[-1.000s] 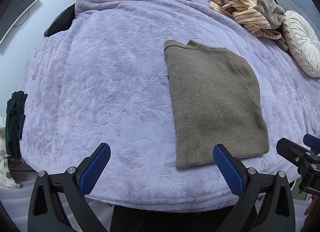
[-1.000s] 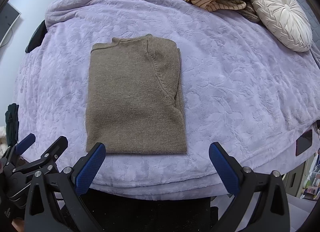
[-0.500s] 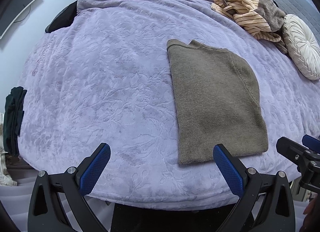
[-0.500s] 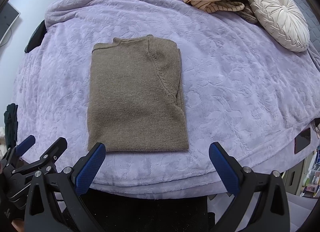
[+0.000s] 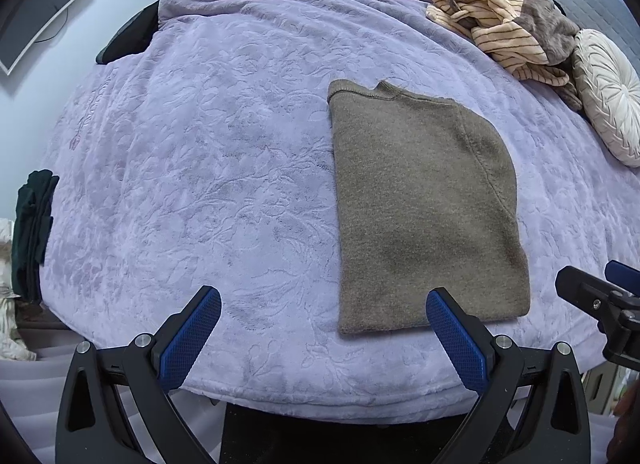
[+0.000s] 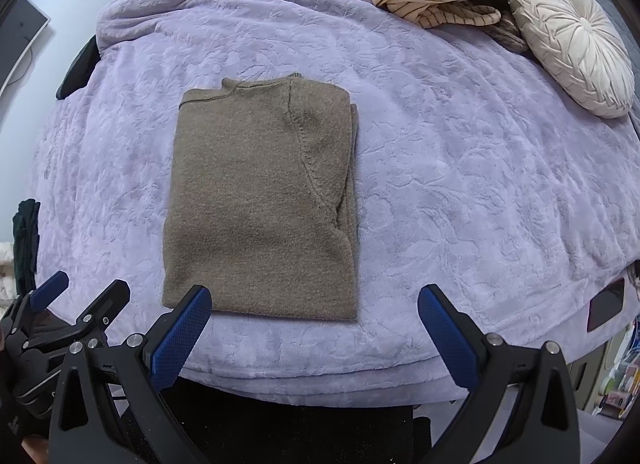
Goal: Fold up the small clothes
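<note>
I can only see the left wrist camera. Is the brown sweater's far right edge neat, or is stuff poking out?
Observer: In the right wrist view, the brown sweater shows extra folded layers stacked along its right edge.
Operator: Is there anything past the bed on that side?
Observer: Yes, a dark rectangular patch shows on the blanket's hanging edge.
Operator: Is the right gripper holding anything?
Observer: No, the right gripper is open and holds nothing, its left finger over the sweater's near hem.
</note>
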A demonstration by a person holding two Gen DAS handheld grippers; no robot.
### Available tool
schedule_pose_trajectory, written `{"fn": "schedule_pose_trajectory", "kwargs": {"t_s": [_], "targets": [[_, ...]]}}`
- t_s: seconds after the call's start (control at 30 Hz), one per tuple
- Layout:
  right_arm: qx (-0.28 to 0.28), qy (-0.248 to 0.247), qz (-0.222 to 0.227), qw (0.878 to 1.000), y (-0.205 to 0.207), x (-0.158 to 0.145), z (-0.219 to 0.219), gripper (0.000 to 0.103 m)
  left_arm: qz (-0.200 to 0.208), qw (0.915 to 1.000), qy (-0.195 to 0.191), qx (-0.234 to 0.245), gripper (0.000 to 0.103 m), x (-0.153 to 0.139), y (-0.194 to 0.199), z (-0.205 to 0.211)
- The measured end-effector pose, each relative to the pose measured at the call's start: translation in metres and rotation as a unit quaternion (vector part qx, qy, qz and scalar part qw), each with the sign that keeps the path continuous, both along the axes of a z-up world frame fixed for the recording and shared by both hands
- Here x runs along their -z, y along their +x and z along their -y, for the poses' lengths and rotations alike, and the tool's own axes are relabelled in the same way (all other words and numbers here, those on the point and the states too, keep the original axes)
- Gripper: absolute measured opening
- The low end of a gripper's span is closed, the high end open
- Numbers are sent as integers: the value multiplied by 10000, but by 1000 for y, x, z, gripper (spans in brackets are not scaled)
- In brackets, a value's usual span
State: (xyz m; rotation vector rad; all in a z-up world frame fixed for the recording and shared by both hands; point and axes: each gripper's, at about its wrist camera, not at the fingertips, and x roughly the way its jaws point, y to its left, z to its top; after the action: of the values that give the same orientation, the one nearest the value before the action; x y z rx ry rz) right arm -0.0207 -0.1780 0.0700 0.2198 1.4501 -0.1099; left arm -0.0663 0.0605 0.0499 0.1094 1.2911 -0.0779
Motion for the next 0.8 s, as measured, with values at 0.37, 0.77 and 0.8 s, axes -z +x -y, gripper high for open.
{"fn": "schedule_pose_trajectory", "kwargs": {"t_s": [0.37, 0.77, 0.8], "targets": [[-293, 171, -186, 9993, 16, 12, 11, 103, 16, 9995, 204, -248, 103, -8, 7, 14], [-413, 236, -244, 9986, 19, 17, 13, 103, -9, 9989, 297, -355, 103, -7, 9, 20], [-424, 246, -243, 9985, 19, 18, 12, 103, -21, 9989, 286, -358, 103, -7, 9, 20]]}}
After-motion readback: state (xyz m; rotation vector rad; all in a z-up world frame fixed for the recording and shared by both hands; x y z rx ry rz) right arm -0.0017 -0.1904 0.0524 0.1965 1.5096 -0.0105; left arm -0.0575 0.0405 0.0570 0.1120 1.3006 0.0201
